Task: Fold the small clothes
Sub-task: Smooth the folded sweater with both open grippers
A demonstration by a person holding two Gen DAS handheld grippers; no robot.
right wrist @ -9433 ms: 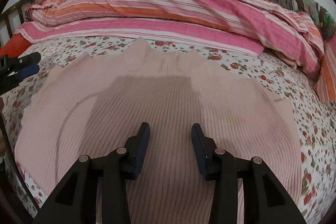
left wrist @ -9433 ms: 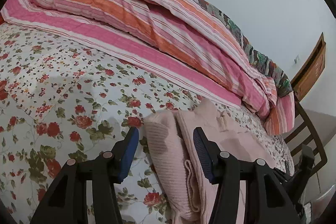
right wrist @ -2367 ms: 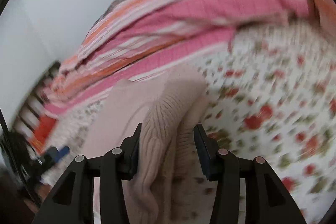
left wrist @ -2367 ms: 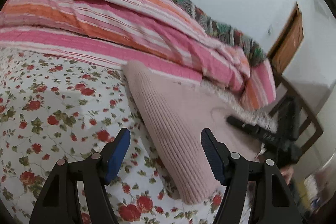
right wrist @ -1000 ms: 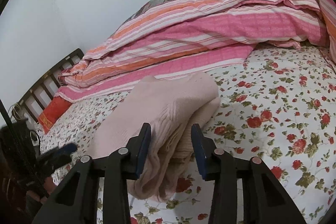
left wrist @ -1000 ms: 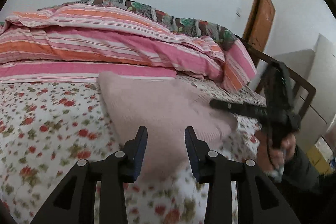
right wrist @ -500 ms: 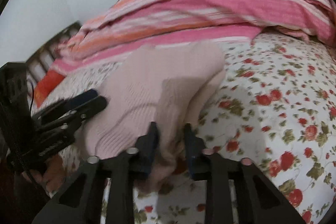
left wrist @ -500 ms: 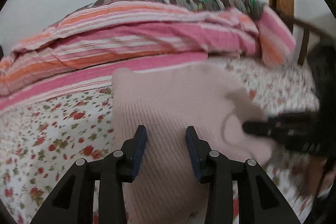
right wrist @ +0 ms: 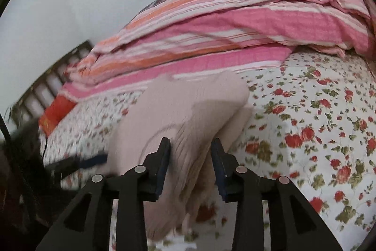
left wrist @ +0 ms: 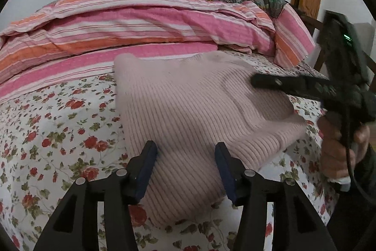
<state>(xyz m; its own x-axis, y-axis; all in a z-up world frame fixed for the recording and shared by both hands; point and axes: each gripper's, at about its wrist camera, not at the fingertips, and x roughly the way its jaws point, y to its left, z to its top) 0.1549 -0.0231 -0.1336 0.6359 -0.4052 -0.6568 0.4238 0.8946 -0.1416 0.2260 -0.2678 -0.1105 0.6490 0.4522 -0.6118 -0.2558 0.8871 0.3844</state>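
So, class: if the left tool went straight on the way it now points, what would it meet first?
Most likely the folded pink ribbed sweater. The left tool is open, and the knit lies right between and ahead of its fingers on the floral bedsheet. The striped quilt lies further back; depth is uncertain.

I see the sweater (left wrist: 199, 109) folded on the bedsheet (left wrist: 47, 133); quilt (left wrist: 141, 22) behind it, my grippers at its two sides.

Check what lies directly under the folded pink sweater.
The pink sweater rests on the floral bedsheet, which shows all around it. The sheet beneath the sweater is covered, so anything there cannot be seen.
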